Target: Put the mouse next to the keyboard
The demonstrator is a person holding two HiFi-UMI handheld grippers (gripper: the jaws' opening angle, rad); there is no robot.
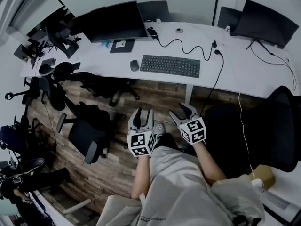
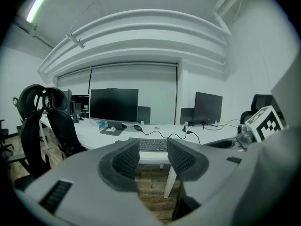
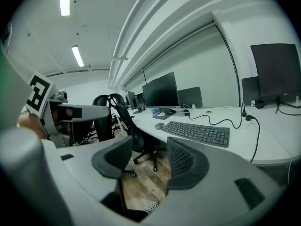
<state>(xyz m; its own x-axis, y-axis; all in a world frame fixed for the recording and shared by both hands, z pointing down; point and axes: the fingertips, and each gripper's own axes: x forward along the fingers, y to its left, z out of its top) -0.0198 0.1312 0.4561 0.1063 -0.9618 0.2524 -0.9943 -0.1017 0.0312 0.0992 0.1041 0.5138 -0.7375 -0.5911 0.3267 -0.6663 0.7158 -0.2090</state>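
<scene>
**Mia:** Where is the mouse point(image 1: 134, 65)?

**Tom:** It sits on the white desk point(image 1: 235, 65), on the far side of the room. It is just left of the keyboard point(image 1: 170, 65), by its left end. There is a small gap, so they do not touch.

**Mia:** Is anything holding it?

**Tom:** No. Both tongs are well apart from it. They are down near the person, over the wood floor point(image 1: 117, 159).

**Mia:** How are the left tongs point(image 1: 143, 115)?

**Tom:** Their two dark jaws are spread apart. Nothing is between them. Looking along them, you see the floor, and far off the keyboard on the desk.

**Mia:** And the right tongs point(image 1: 181, 111)?

**Tom:** Spread too, and holding nothing. Only floor shows between the jaws. Past them, far off, you see the mouse, with the keyboard on its right.

**Mia:** Are the tongs close to each other?

**Tom:** Yes, side by side, but not touching. Each one has a white cube with black squares on it.

**Mia:** What else is on the desk?

**Tom:** A big black screen point(image 1: 115, 21) stands behind the mouse, at the far left. Another screen point(image 1: 265, 22) stands at the far right. A black cable point(image 1: 188, 45) snakes over the desk behind the keyboard.

**Mia:** And on the floor?

**Tom:** A black chair point(image 1: 87, 138) stands to the left of the left tongs. Another dark chair point(image 1: 277, 126) is on the right, near the desk.
</scene>
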